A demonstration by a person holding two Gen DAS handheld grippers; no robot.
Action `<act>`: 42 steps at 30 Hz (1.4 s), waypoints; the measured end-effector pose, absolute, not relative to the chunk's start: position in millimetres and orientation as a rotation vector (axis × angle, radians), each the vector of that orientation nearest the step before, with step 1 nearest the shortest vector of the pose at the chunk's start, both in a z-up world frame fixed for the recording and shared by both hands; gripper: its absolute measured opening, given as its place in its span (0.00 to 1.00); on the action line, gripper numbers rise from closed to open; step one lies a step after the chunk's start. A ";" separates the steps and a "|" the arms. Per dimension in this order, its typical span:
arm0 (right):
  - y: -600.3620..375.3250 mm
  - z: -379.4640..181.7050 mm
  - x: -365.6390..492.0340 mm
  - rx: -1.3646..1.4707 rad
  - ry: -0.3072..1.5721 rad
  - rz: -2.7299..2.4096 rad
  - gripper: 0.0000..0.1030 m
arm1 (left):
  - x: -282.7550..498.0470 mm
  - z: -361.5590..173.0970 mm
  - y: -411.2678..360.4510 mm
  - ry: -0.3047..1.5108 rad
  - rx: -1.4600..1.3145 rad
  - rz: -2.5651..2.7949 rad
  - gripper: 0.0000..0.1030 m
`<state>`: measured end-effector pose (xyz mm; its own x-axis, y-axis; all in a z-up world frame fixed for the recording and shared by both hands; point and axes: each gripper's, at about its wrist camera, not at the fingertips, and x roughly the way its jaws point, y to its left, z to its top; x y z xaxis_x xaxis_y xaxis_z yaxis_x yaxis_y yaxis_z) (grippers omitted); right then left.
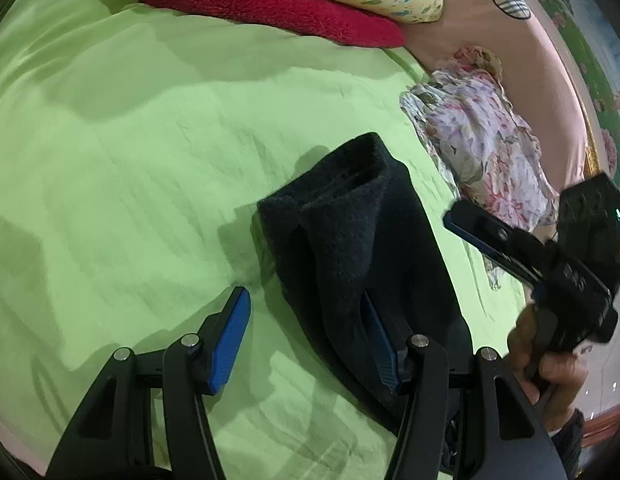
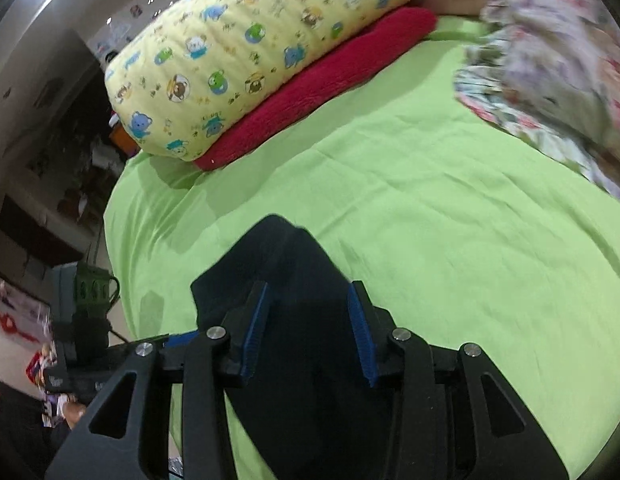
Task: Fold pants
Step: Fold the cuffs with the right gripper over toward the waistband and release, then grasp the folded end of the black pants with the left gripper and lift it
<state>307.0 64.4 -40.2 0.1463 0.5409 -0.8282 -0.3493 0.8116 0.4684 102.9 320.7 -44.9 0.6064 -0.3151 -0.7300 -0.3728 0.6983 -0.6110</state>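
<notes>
The pants (image 1: 349,240), dark and of a fleecy fabric, lie folded into a compact bundle on the green bed sheet (image 1: 130,140), near the edge of the bed closest to both cameras.

Left gripper (image 1: 306,334): jaws spread wide, holding nothing. Its left finger stands over bare sheet; its right finger lies against the near part of the pants, though whether it touches the cloth or only overlaps it in the view cannot be determined.

Right gripper (image 2: 310,332): jaws parted, positioned directly above the folded pants (image 2: 294,340), with dark fabric filling the gap between the blue pads (image 2: 359,336). The pads do not appear to press on the cloth. In the left wrist view the same gripper (image 1: 489,236) is seen held by a hand (image 1: 549,364) at the right of the bundle, somewhat blurred.

Other items on the bed: a yellow cartoon-print pillow (image 2: 250,52) resting on a red fleece blanket (image 2: 317,80) at the far side, and a floral garment (image 1: 481,148) lying crumpled to the right, well apart from the pants. A green mug (image 2: 96,284) stands beyond the bed's left edge.
</notes>
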 end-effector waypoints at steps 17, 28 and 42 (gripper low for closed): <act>99.6 -77.5 342.1 0.151 1.371 0.753 0.22 | 123.0 -52.0 316.5 0.923 -0.821 0.091 0.32; 63.4 -25.6 317.6 0.261 1.244 0.777 0.05 | 114.2 -3.2 285.0 0.862 -0.767 -0.026 0.21; -37.7 46.5 262.3 0.488 1.039 0.696 0.05 | 87.7 89.2 179.7 0.755 -0.537 -0.271 0.21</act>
<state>262.3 -37.7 46.5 0.3284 0.7227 -0.6081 -0.2877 0.6898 0.6644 87.7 179.7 89.2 0.7028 -0.4178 -0.5758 0.0432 0.8329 -0.5517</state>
